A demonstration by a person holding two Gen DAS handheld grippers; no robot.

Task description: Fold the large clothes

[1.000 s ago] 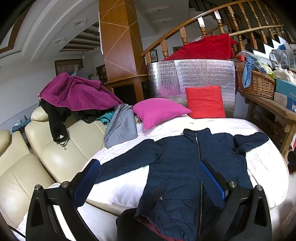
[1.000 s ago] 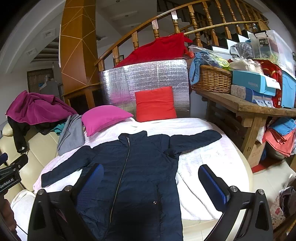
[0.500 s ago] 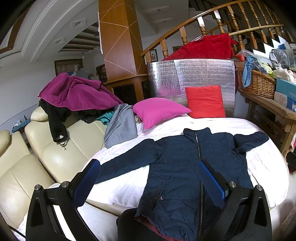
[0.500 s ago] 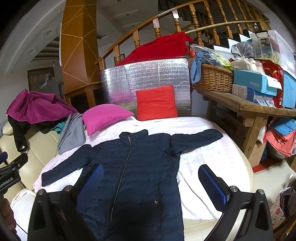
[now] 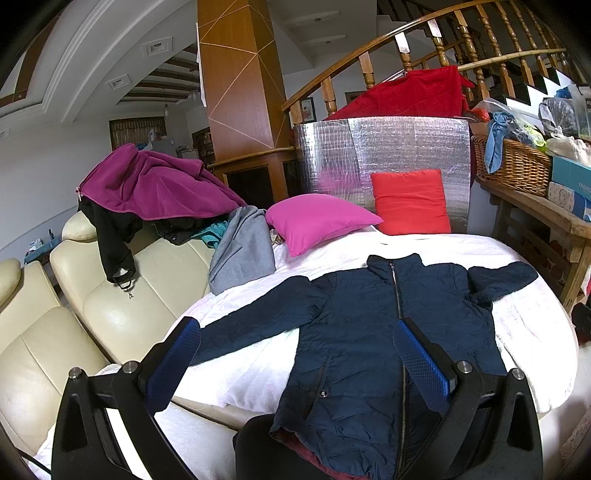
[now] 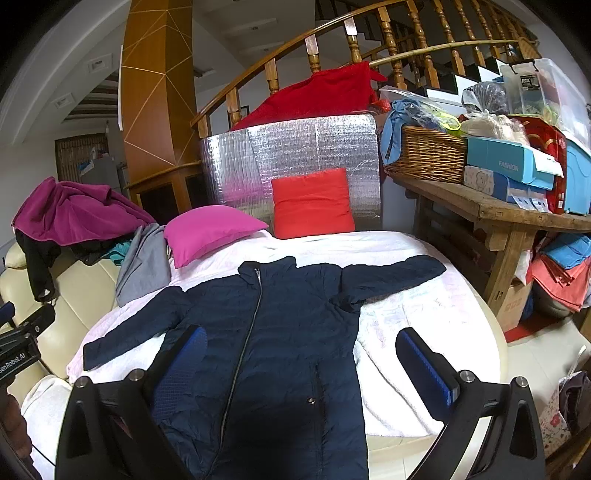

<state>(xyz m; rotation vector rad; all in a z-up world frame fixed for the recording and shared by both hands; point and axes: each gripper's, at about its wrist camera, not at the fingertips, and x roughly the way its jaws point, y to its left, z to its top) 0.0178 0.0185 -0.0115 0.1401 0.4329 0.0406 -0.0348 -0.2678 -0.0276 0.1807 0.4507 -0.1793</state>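
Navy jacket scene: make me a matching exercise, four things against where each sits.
Things:
1. navy jacket
2. pink pillow
3. wicker basket
4. purple fleece

Places:
A. on the wooden side table
B. draped over the cream sofa's back
C. spread flat on the white cover, zipped, sleeves out
D. beside the red cushion, behind the jacket's collar

Pairs: 1-C, 2-D, 3-A, 4-B

Left gripper [image 5: 295, 354] fingers spread wide, holding nothing, right gripper [image 6: 301, 363] fingers equally spread, both pointing forward

A home living room; cream sofa [image 5: 110, 314], wooden staircase railing [image 5: 424, 33], scattered cushions [image 5: 317, 221]
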